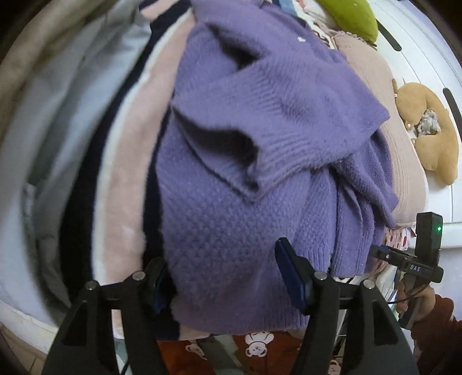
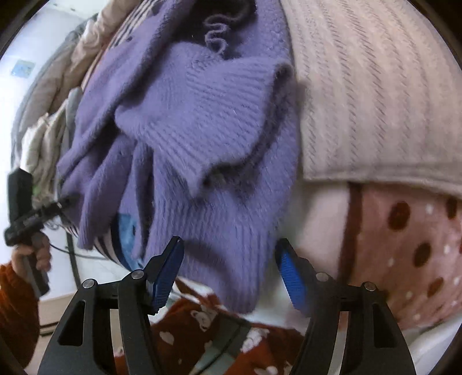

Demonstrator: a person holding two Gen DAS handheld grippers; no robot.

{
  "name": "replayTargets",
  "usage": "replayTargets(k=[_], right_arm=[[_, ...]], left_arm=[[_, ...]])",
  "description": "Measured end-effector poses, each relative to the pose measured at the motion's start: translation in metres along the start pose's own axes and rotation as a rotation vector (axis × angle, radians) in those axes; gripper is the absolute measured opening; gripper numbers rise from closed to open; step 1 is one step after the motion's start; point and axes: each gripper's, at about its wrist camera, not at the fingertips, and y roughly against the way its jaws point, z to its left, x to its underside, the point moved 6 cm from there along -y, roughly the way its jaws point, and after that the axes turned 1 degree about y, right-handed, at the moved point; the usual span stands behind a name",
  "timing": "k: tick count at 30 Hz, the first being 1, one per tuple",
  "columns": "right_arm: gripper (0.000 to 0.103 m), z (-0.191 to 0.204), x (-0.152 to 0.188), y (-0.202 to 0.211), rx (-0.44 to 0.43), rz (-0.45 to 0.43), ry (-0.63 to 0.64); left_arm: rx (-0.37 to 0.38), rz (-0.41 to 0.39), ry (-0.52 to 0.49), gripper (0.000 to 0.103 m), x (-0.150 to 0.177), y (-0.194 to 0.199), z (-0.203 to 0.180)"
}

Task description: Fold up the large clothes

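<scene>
A purple knit sweater (image 1: 260,150) lies bunched on top of a pile of clothes, one ribbed cuff folded over its body. Its lower hem hangs between the fingers of my left gripper (image 1: 228,277), whose jaws stand wide apart around the fabric without pinching it. In the right wrist view the same sweater (image 2: 196,138) hangs down, and its hem sits between the blue pads of my right gripper (image 2: 231,274), also open. My right gripper also shows at the right edge of the left wrist view (image 1: 415,259), and my left gripper shows at the left edge of the right wrist view (image 2: 26,219).
A pink ribbed garment (image 2: 375,95) and a pink dotted fleece (image 2: 410,248) lie right of the sweater. Pale pink, dark and grey clothes (image 1: 127,161) lie to its left. A tan plush toy (image 1: 430,129) and a green cushion (image 1: 355,17) sit on a white surface.
</scene>
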Motion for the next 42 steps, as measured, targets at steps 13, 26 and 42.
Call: replayTargets(k=[13,26,42], right_arm=[[0.004,0.053,-0.038,0.051,-0.219,-0.047,0.069],[0.003,0.064,-0.199,0.145,-0.232,-0.188,0.091],[0.003,0.006,-0.411,0.100,0.002,-0.199,-0.025]], left_arm=[[0.091,-0.037,-0.139,0.007,-0.021,0.043,-0.060],[0.113,-0.230,-0.159,0.006,-0.177,0.130,-0.102],[-0.018,-0.175,-0.010,0.007,-0.381,0.053,-0.045]])
